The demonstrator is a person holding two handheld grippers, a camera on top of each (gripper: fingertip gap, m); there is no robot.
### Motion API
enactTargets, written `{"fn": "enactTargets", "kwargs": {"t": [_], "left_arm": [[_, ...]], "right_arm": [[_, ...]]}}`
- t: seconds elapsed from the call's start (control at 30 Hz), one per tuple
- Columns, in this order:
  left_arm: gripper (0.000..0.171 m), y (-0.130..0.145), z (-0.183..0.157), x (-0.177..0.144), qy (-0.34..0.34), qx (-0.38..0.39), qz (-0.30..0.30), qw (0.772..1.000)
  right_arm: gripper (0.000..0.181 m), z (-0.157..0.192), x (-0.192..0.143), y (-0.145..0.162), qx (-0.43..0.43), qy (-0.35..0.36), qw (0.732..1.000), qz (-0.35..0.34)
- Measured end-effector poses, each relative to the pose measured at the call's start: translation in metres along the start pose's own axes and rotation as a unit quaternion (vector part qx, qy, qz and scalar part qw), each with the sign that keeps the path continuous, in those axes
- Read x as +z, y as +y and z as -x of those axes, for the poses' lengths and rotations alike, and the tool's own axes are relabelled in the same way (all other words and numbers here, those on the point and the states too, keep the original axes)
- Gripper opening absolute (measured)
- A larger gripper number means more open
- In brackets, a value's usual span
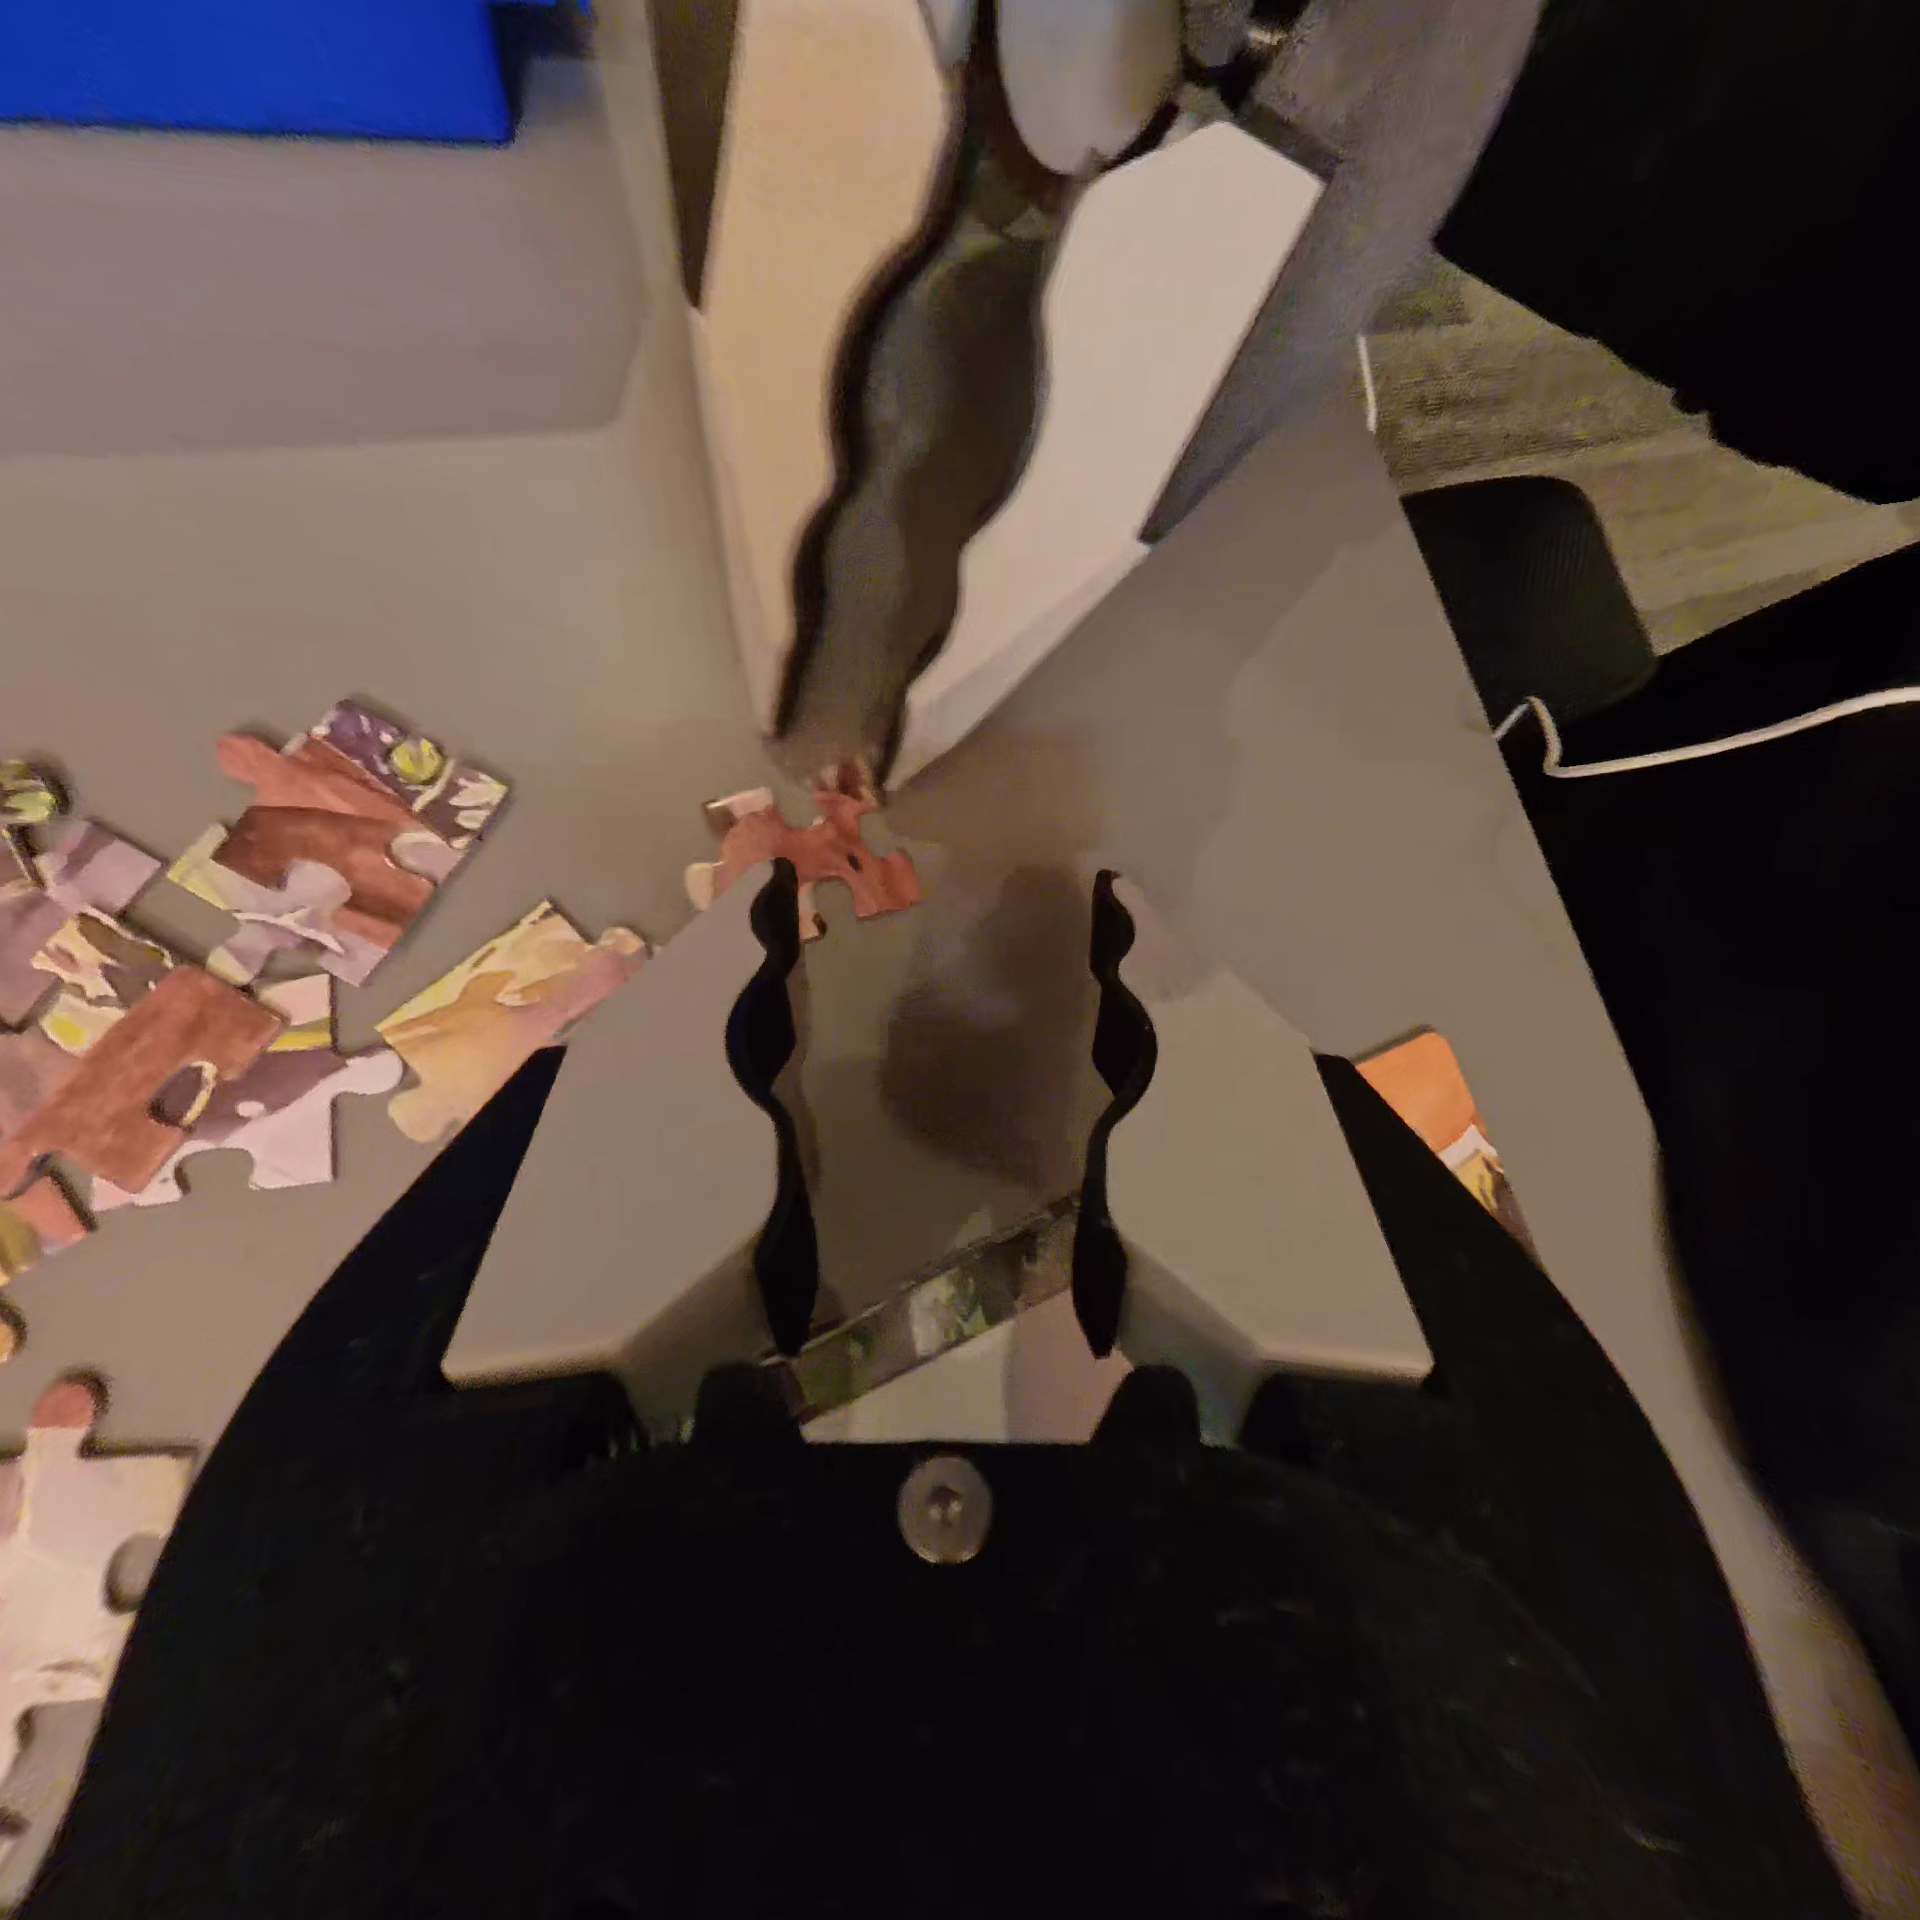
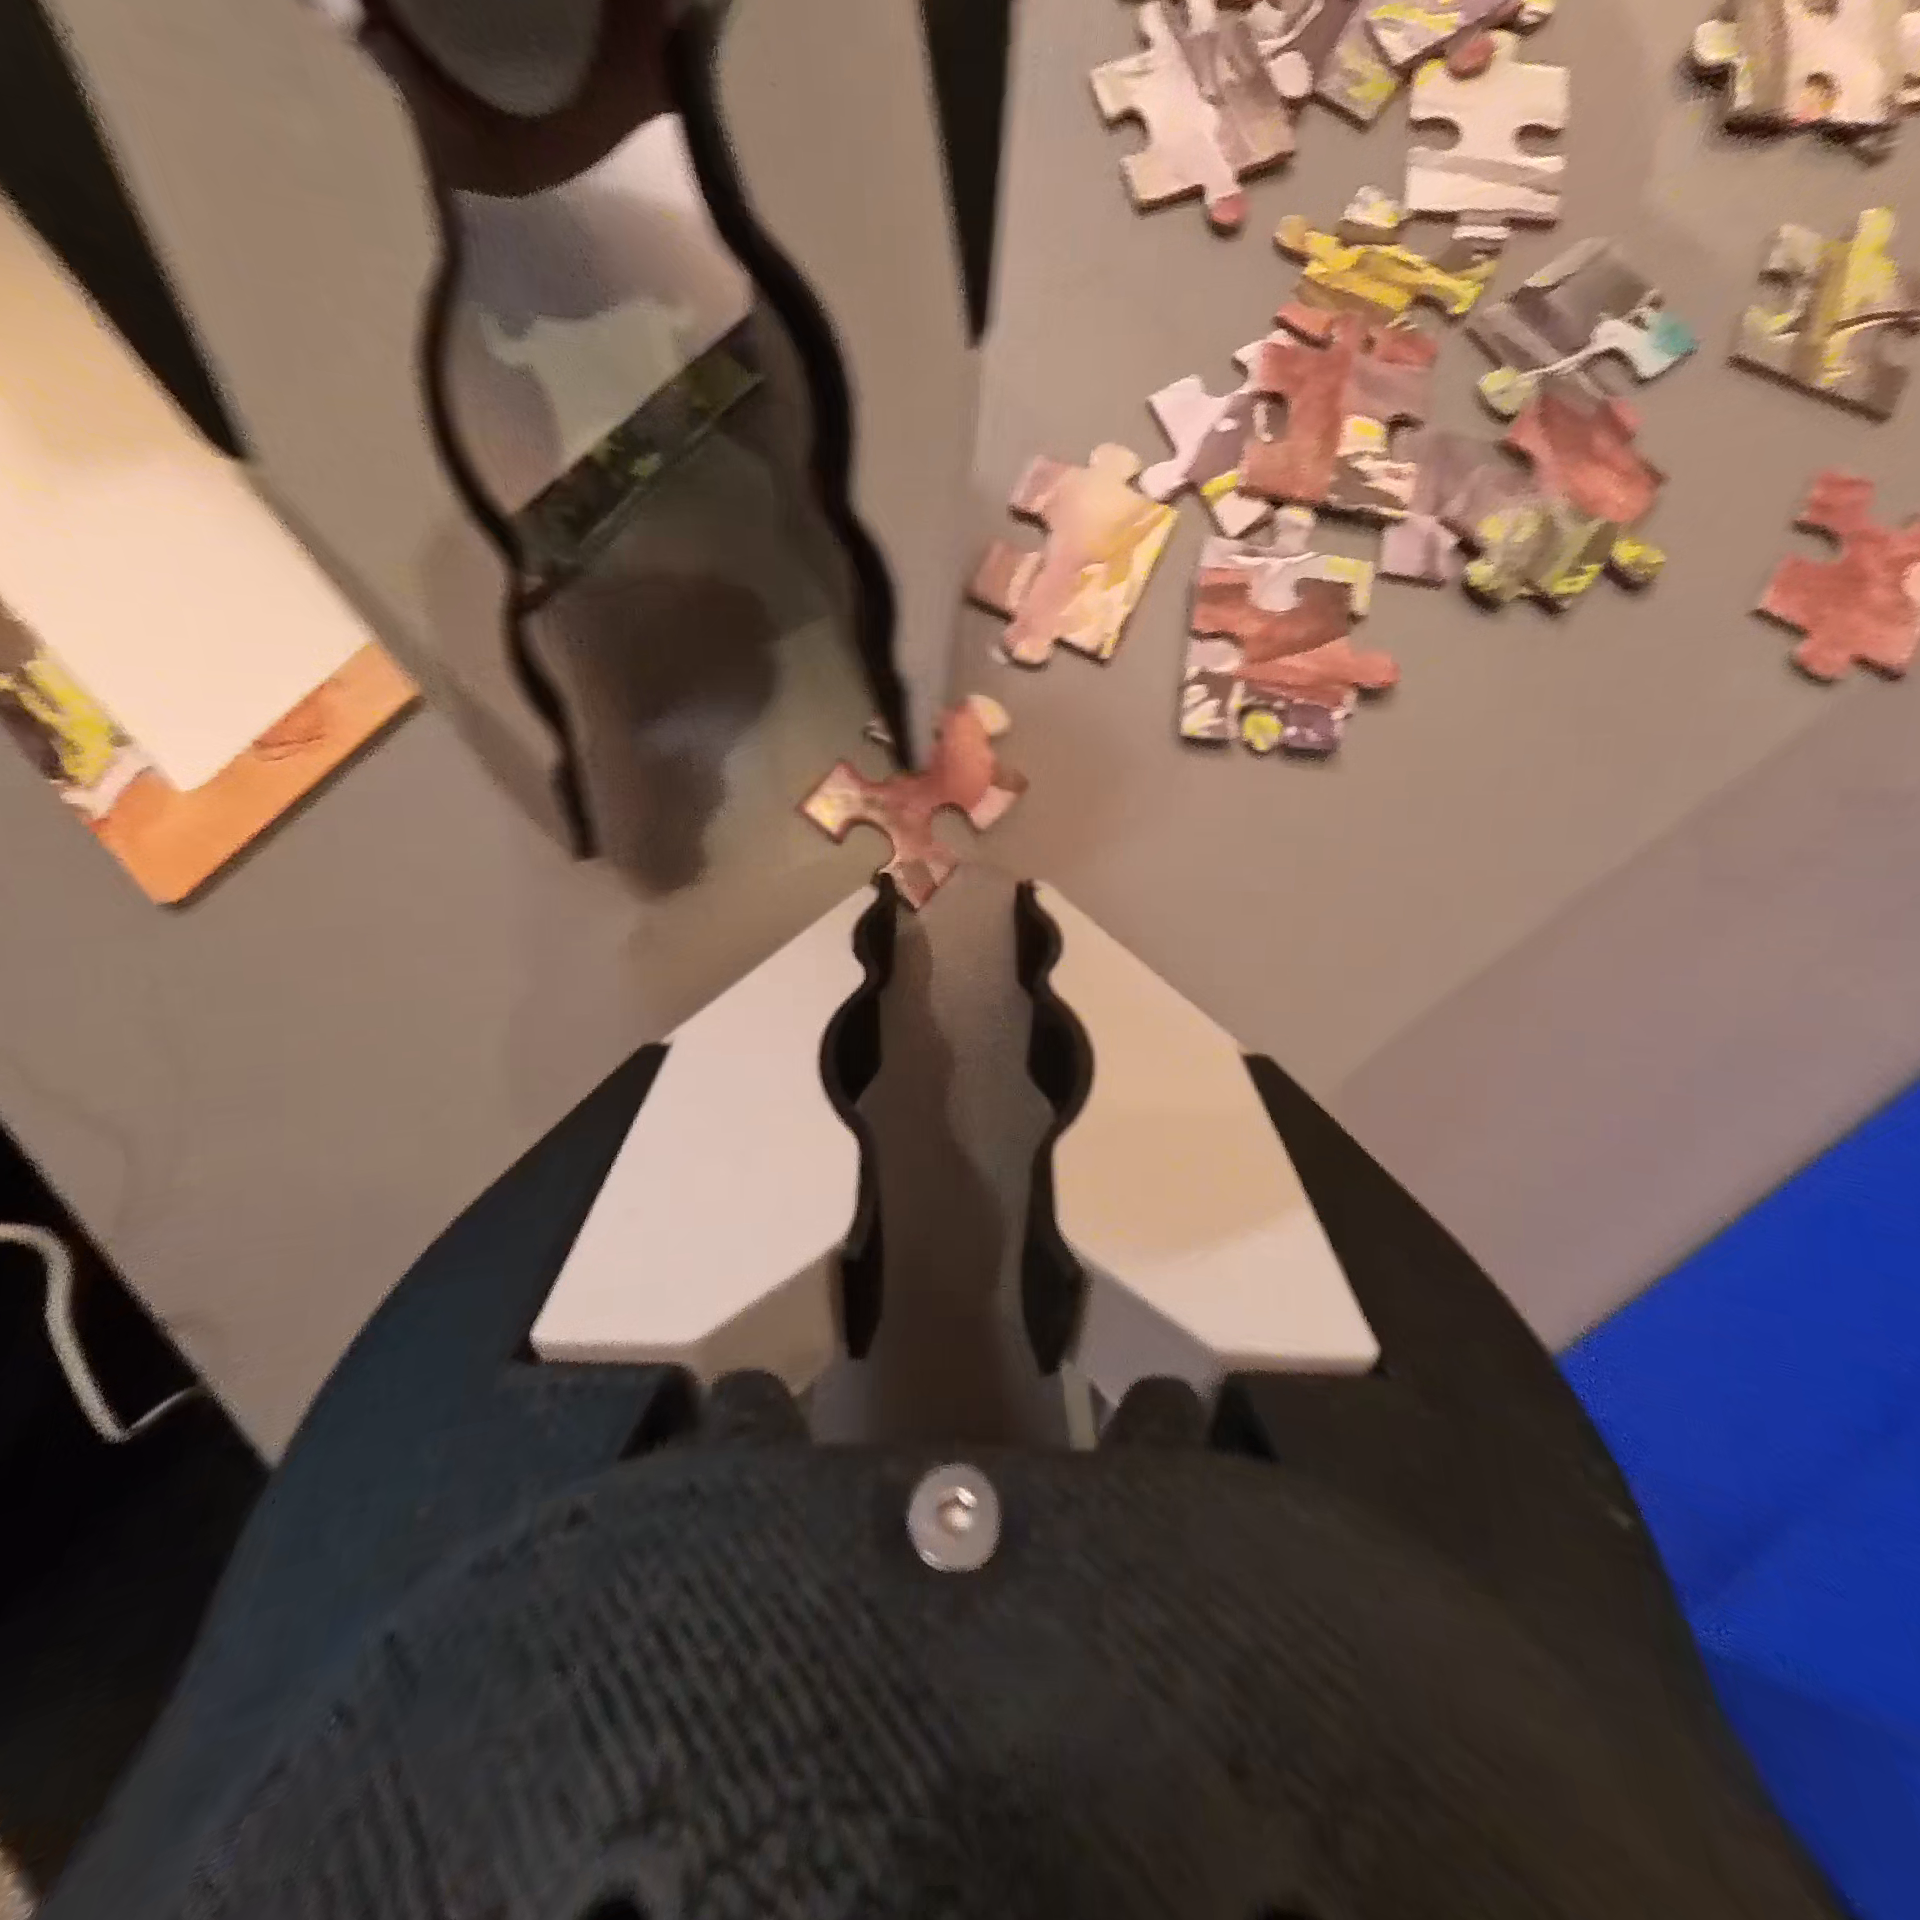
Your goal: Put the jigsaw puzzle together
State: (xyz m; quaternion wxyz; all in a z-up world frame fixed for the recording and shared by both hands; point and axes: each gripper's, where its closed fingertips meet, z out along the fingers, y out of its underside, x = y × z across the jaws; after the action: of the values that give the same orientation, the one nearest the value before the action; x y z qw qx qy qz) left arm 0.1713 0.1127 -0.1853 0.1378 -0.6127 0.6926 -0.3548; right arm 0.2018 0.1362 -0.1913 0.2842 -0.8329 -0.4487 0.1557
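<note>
A reddish-brown jigsaw piece (image 1: 821,852) (image 2: 914,800) lies flat on the grey table (image 1: 416,520), between the two grippers. My left gripper (image 1: 940,883) is open and empty; its left fingertip (image 1: 779,883) touches or overlaps the piece's near edge. My right gripper (image 2: 956,894) is open with a narrow gap and holds nothing. The piece's near tab sits at the gripper's mouth, by the left fingertip (image 2: 883,904). The right gripper also shows in the left wrist view (image 1: 842,748), coming from the far side with its tips at the piece.
Several loose pieces and small joined groups lie beside the piece (image 1: 260,935) (image 2: 1351,436). A board with an orange border (image 2: 260,769) (image 1: 1434,1101) lies under the left gripper. A blue object (image 1: 249,62) (image 2: 1766,1507) sits on the table. The table edge (image 1: 1475,665) and dark fabric are nearby.
</note>
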Motion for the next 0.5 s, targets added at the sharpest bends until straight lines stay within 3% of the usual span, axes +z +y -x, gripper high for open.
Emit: {"fn": "enactTargets", "kwargs": {"t": [0.23,0.33,0.43,0.5], "left_arm": [[0.048,0.004,-0.034,-0.006,0.064,-0.006,0.006,0.998],[0.047,-0.003,-0.019,-0.014,0.020,0.000,-0.015,1.000],[0.048,-0.003,0.018,-0.019,-0.068,0.011,-0.026,0.997],[0.052,-0.001,0.031,-0.016,-0.090,0.017,-0.024,0.996]], "right_arm": [[0.015,-0.032,0.002,-0.006,-0.006,0.093,0.996,0.010],[0.017,-0.039,-0.002,-0.010,-0.002,0.105,0.994,0.002],[0.021,-0.056,-0.009,-0.029,0.010,0.137,0.990,-0.042],[0.028,-0.078,-0.012,-0.046,0.030,0.177,0.980,-0.080]]}}
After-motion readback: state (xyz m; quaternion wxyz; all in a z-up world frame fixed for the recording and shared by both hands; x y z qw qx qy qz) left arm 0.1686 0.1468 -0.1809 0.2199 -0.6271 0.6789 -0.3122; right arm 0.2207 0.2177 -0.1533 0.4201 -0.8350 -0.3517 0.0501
